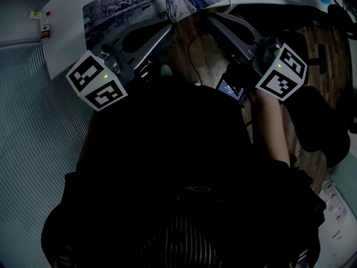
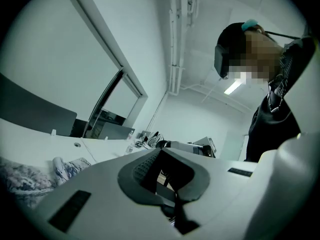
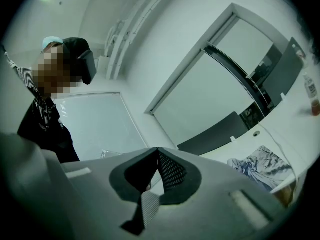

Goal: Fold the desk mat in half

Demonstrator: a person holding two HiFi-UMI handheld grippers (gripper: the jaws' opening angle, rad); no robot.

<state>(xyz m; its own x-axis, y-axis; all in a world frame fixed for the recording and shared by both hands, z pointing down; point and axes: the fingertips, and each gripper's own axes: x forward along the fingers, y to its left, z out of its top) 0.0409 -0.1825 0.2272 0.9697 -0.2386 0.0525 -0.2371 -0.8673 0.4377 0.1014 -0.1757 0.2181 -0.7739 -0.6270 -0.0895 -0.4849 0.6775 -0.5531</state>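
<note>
The desk mat [image 1: 134, 4], printed with a blue-white drawing, lies flat on the white desk at the top of the head view. It also shows low in the left gripper view as the mat [image 2: 25, 179] and in the right gripper view as the mat [image 3: 262, 166]. My left gripper [image 1: 165, 28] and right gripper [image 1: 215, 20] are held in front of my chest, short of the desk edge, touching nothing. Both point up toward the ceiling. The left gripper [image 2: 160, 151] has its jaws pressed together with nothing between them. So does the right gripper [image 3: 157, 150].
A small bottle [image 1: 46, 29] stands on the white desk [image 1: 61, 43] left of the mat, and shows again as the bottle [image 3: 311, 91]. Wood floor [image 1: 206, 60] with a cable lies below the grippers. A dark chair base [image 1: 318, 121] sits to the right.
</note>
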